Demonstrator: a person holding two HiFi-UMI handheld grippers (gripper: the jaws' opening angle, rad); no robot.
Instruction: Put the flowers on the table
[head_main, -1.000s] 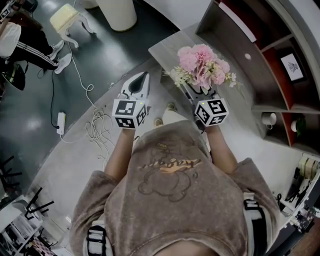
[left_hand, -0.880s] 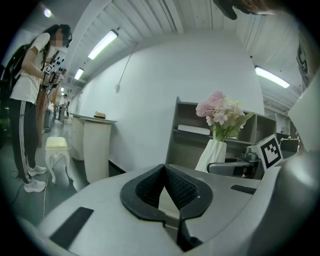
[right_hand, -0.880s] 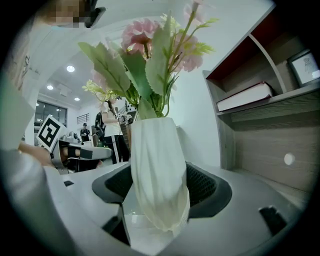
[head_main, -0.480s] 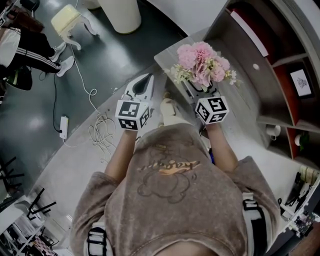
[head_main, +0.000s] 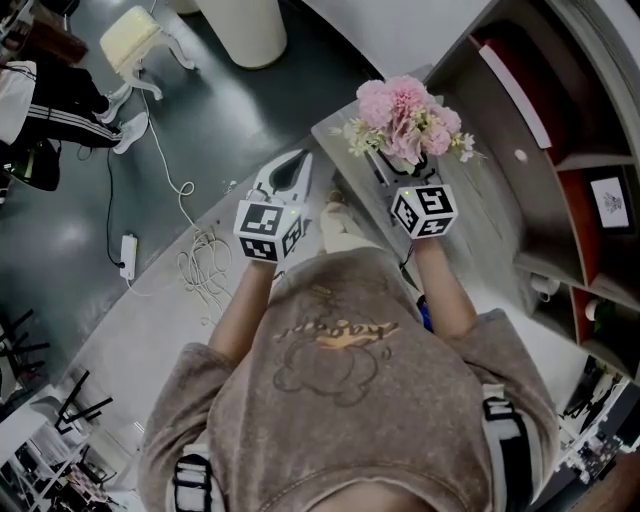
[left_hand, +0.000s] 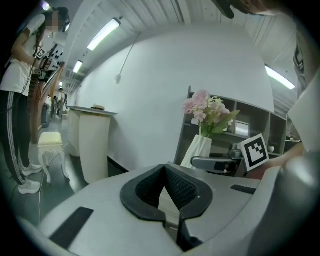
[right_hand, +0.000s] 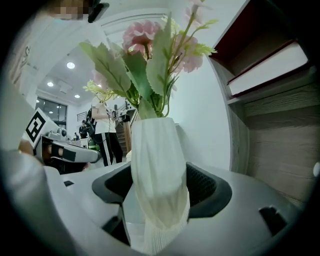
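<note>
standing upright, vase (right_hand: 157, 160) of flowers (head_main: 405, 110) is clamped by right hand-held gripper (right_hand: 160, 187), worktop (head_main: 340, 160) just ahead-below; left hand-held gripper (left_hand: 165, 167) closed, empty.

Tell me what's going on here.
A person holds a gripper in each hand. The right gripper has its jaws shut on a white vase of pink flowers, held upright over the corner of a grey table beside the shelves. Whether the vase's base touches the table cannot be seen. The left gripper, jaws together and empty, hangs alongside.
</note>
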